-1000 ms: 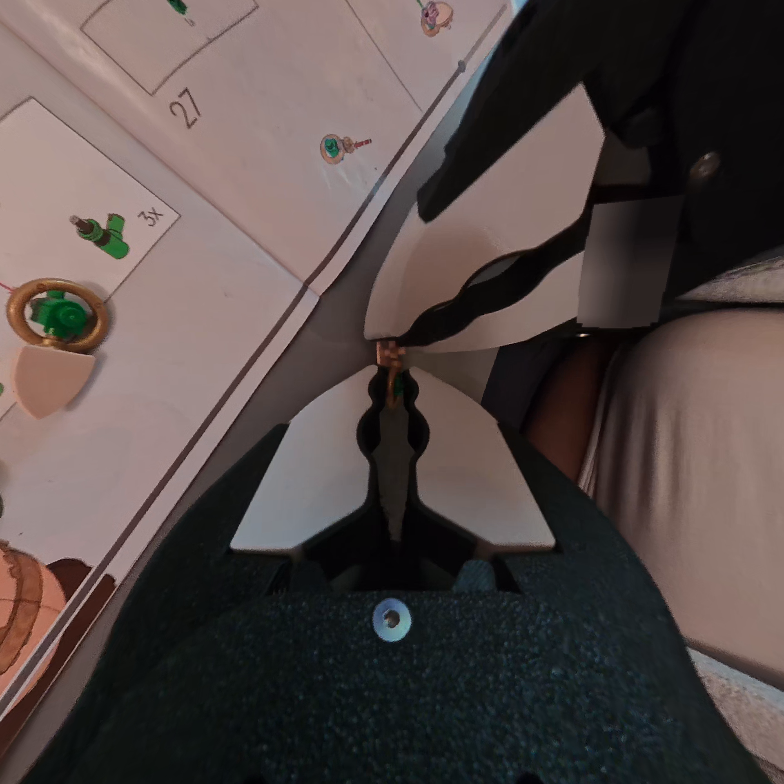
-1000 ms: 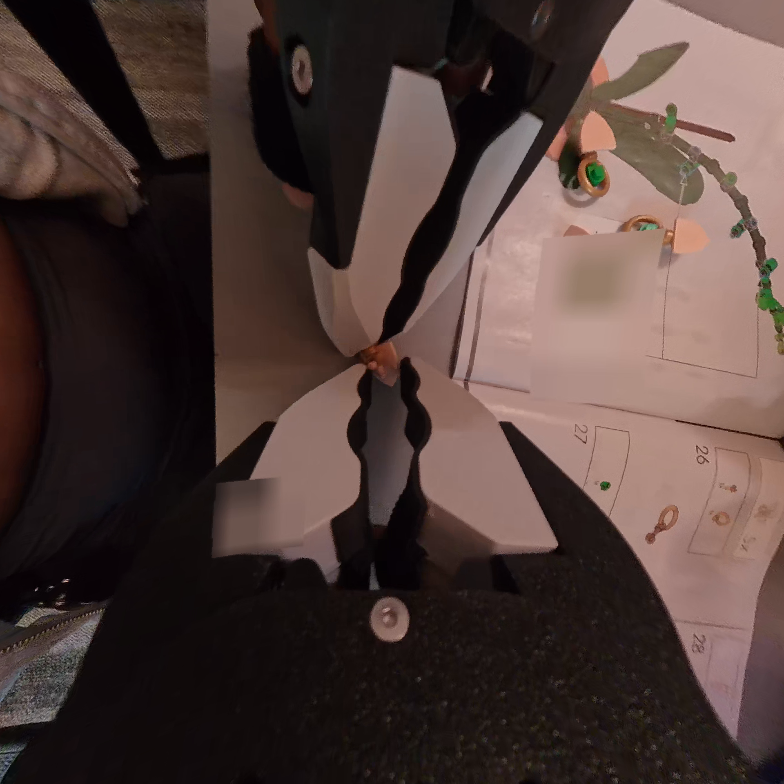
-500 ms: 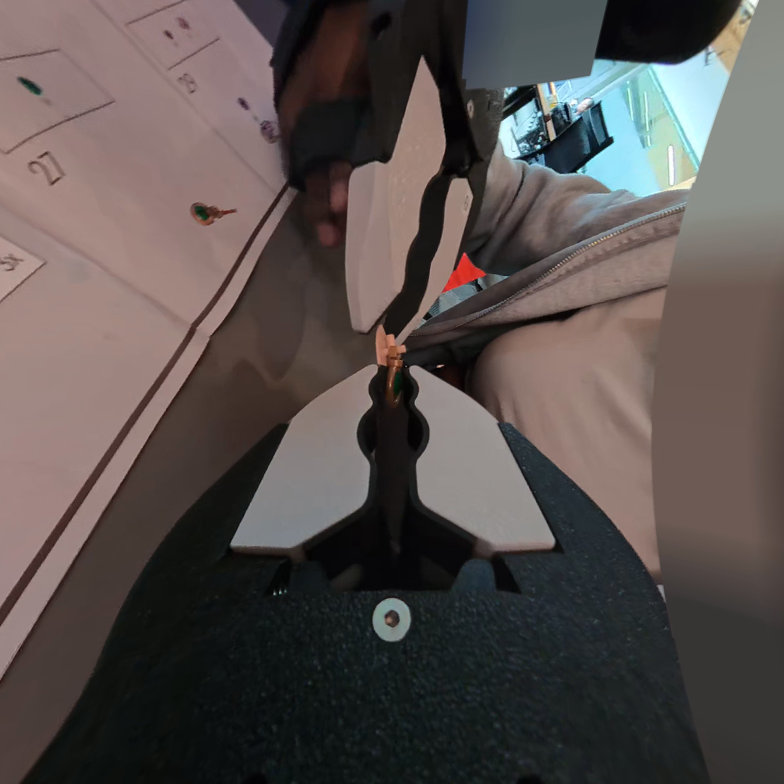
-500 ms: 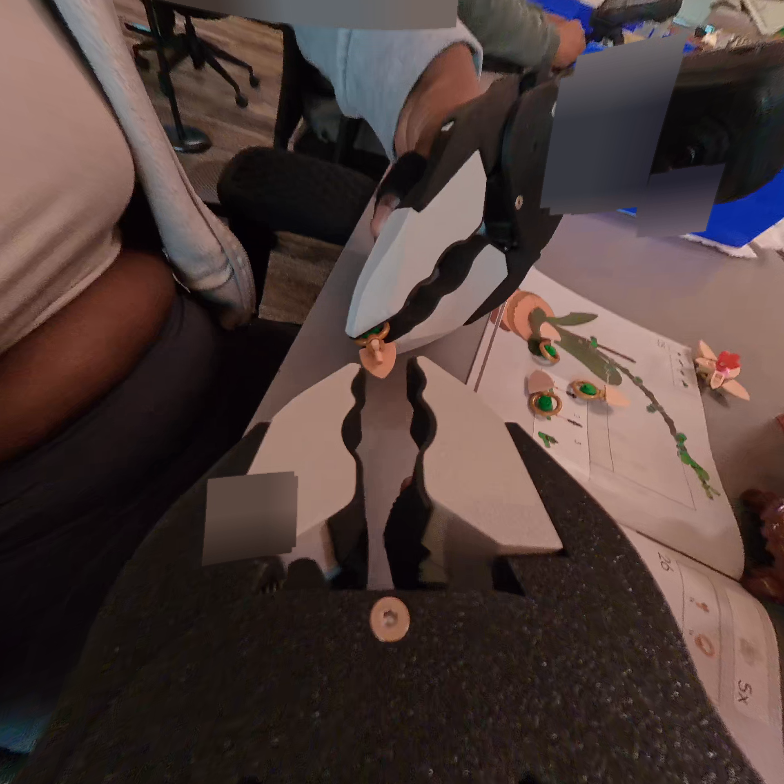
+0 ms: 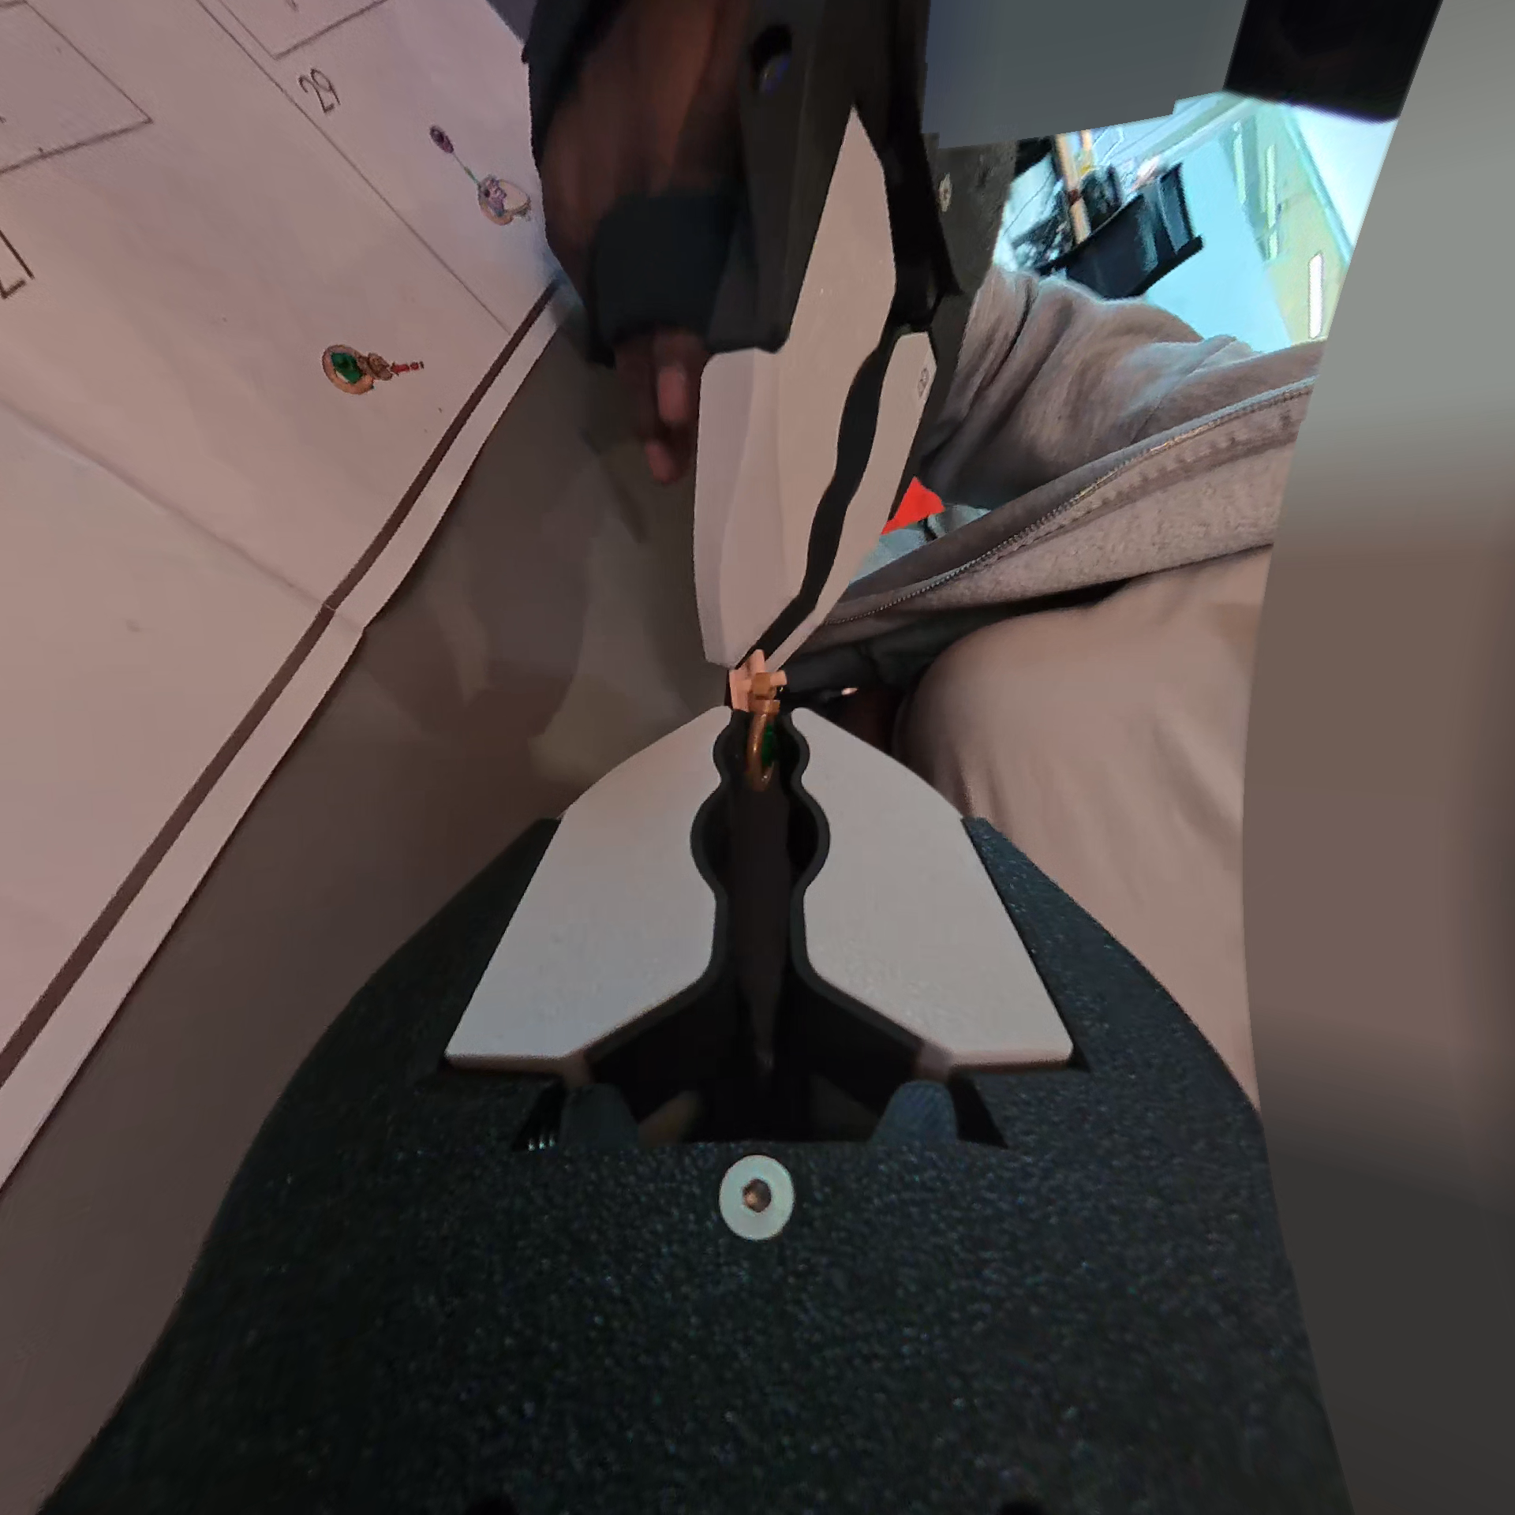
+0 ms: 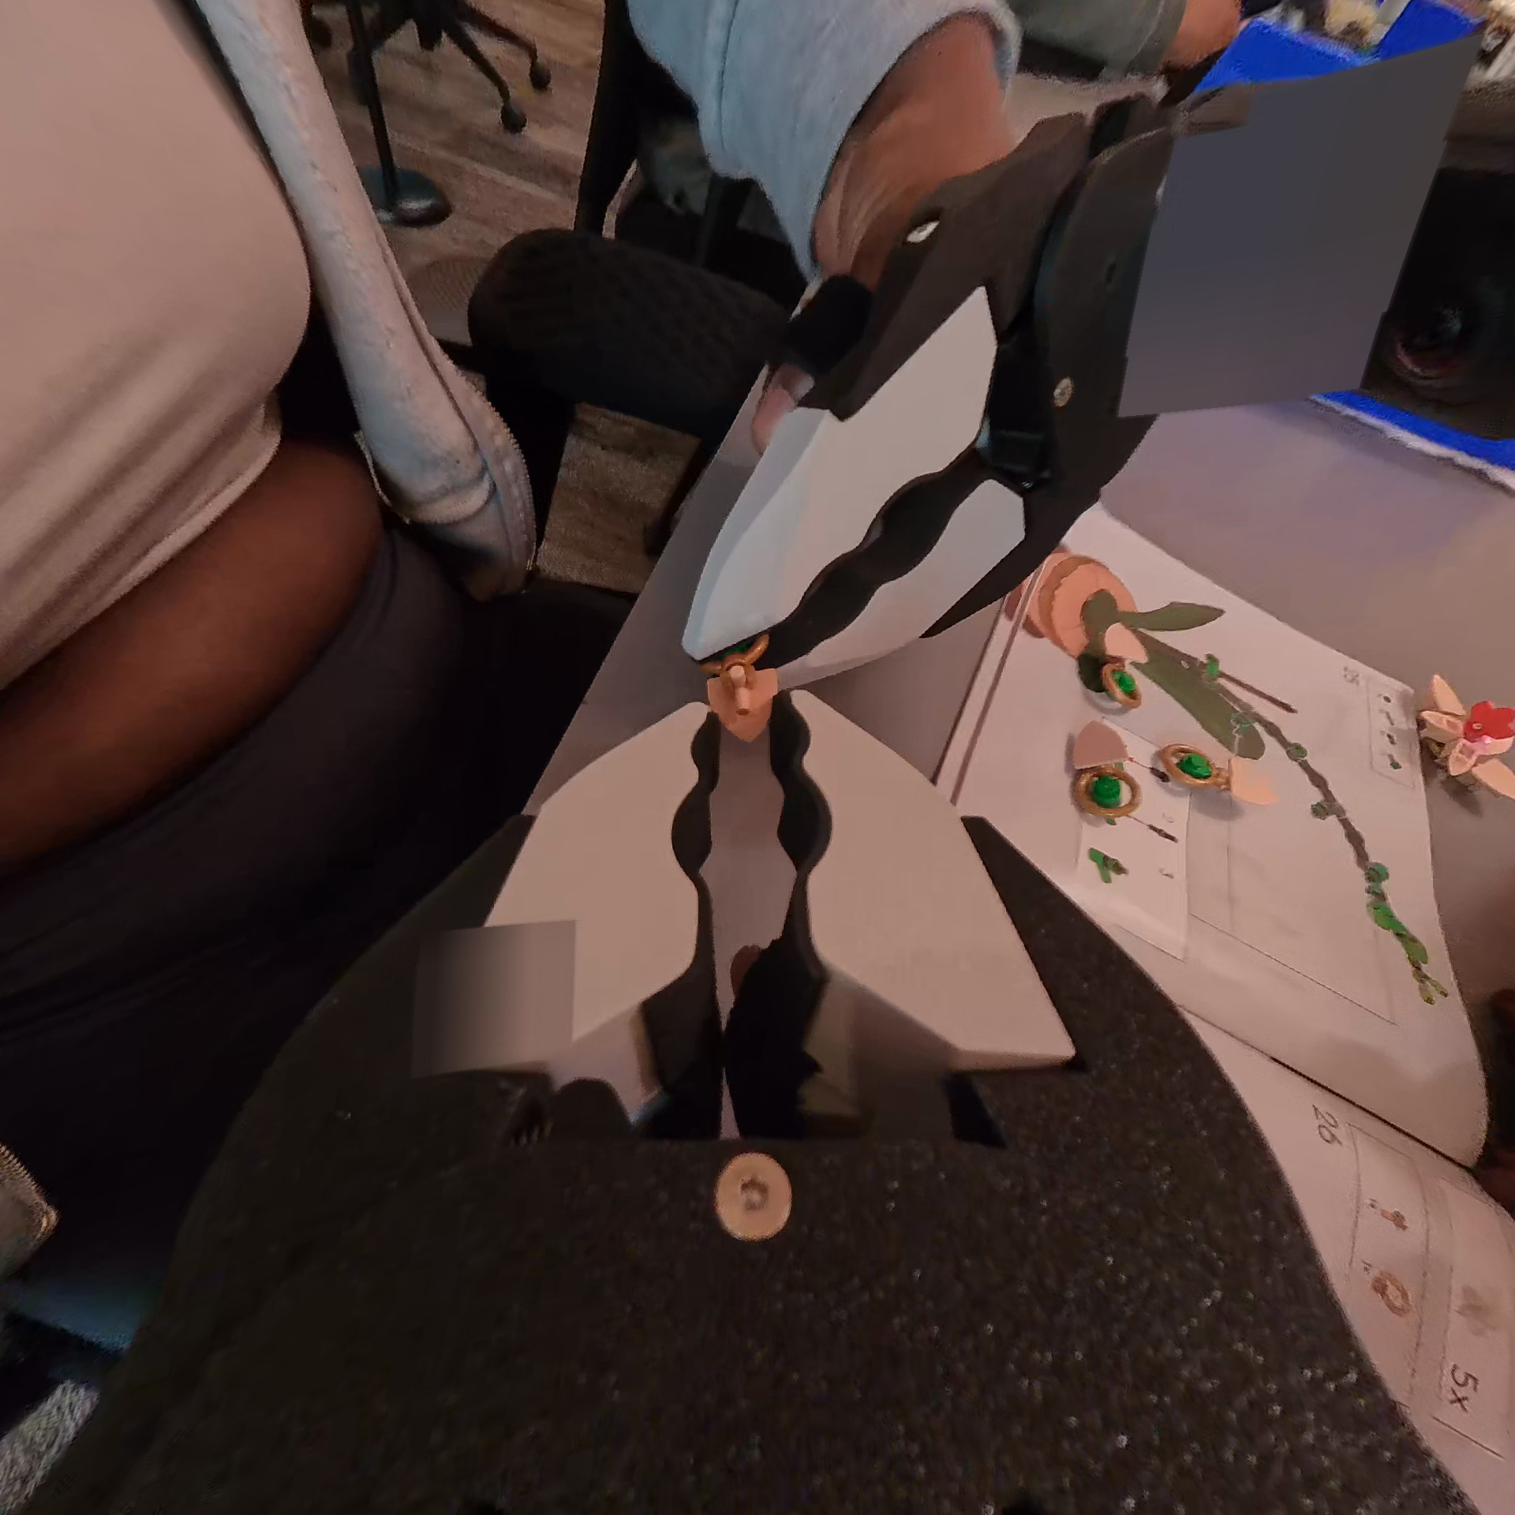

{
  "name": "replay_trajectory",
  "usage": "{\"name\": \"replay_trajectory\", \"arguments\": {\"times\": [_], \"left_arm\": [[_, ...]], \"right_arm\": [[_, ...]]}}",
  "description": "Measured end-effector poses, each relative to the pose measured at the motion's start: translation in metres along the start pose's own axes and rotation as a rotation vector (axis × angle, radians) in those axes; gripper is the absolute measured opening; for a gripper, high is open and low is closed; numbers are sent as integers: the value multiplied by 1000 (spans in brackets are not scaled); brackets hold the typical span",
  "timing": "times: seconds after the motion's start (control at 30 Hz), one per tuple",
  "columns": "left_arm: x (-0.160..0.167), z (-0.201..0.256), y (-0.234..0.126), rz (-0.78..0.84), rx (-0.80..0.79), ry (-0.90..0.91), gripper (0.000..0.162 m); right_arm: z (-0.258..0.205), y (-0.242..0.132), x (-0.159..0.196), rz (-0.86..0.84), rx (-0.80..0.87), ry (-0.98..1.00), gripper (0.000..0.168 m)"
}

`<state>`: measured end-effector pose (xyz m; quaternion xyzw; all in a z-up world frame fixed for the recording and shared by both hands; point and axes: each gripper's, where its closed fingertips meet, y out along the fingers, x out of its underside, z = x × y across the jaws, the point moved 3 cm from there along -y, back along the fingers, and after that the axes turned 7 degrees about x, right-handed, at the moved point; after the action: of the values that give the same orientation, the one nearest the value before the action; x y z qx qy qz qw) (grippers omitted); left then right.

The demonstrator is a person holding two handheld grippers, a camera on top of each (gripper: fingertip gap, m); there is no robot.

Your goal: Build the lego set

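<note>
Left gripper (image 5: 761, 742): jaws nearly closed, pinching a gold ring (image 5: 759, 752) with a green stud inside it, held edge-on at the fingertips. Right gripper (image 6: 744, 717): jaws narrow, tips clamped on a tan petal piece (image 6: 743, 707) with a small peg on its face. The two grippers meet tip to tip, petal touching ring, held in the air just off the near table edge (image 6: 656, 574), in front of the person's lap. Beyond, the open instruction booklet (image 6: 1279, 885) lies flat on the table; two loose ring-and-petal assemblies (image 6: 1107, 791) rest on its page, and a small flower with a red centre (image 6: 1471, 730) sits past the booklet's far edge. Against half a second ago: little change, both grips hold, the pieces remain joined, and the right gripper's view has shifted only slightly.
</note>
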<state>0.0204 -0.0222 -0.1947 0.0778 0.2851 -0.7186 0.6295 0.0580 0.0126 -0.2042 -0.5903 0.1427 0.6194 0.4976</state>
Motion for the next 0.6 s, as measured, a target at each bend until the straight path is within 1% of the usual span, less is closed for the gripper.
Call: {"name": "replay_trajectory", "arguments": {"times": [0.07, 0.37, 0.5, 0.53, 0.57, 0.6], "left_arm": [[6, -4, 3, -44, -21, -17, 6], [15, -15, 11, -98, -47, -58, 6], [18, -13, 11, -132, -35, -27, 7], [18, -9, 10, -129, -11, -22, 10], [16, -6, 8, -115, 4, -21, 22], [16, -4, 6, -105, -5, -8, 29]], "right_arm": [[-5, 5, 4, -41, -24, -17, 12], [-14, 14, 15, -115, -61, -32, 12], [-16, 15, 15, -116, -66, -37, 12], [-15, 13, 13, -102, -62, -31, 12], [-11, 11, 13, -96, -37, -18, 12], [-8, 8, 14, -88, -14, -3, 12]]}}
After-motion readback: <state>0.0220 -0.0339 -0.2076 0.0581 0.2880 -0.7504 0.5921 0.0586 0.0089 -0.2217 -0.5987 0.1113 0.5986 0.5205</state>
